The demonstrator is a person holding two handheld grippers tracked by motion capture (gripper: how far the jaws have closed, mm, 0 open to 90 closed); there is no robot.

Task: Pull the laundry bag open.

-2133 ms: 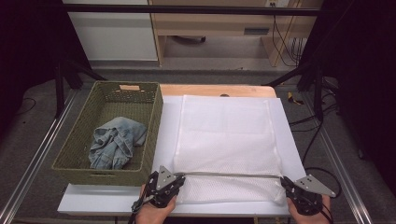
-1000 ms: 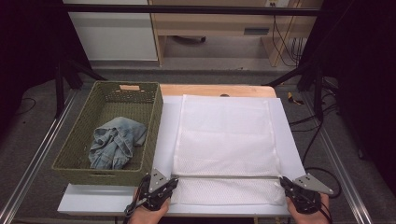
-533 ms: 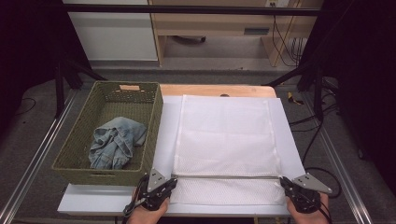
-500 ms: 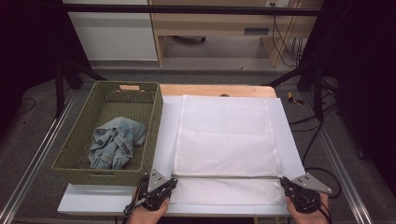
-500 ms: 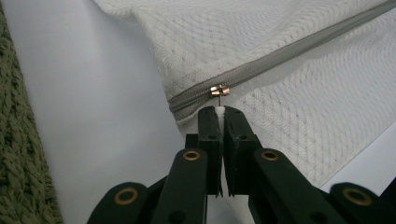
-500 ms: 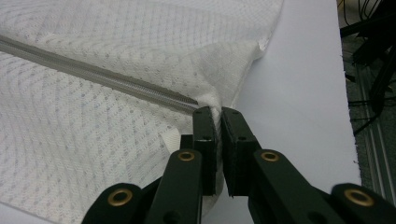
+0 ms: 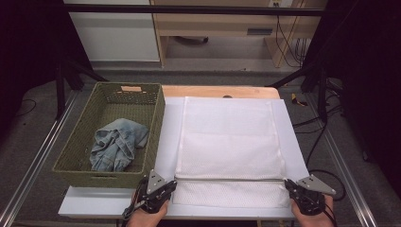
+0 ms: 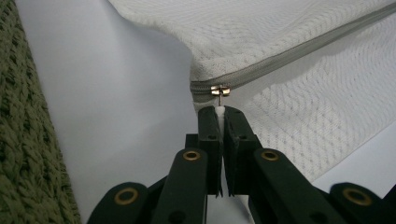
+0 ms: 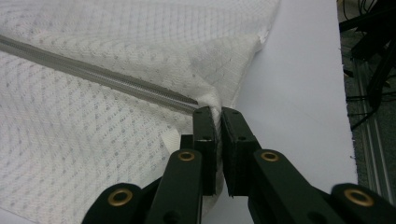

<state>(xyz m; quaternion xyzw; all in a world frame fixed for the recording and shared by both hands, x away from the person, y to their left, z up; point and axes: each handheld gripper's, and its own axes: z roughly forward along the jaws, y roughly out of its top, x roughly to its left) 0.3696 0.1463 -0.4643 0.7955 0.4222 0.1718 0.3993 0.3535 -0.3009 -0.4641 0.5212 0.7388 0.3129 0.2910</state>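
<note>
Nothing has shifted since a second ago: we keep both grippers parked at the near edge. Our left gripper (image 8: 219,112) pinches the zipper pull (image 8: 219,91) of the white mesh bag (image 7: 230,142), while our right gripper (image 9: 217,112) clamps the bag's opposite corner. Left of our left gripper, the green woven basket (image 7: 156,113) holds crumpled denim (image 7: 116,144).

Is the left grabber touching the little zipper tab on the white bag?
Touching. In the left gripper view, the left gripper is shut on the zipper pull of the mesh bag.
</note>
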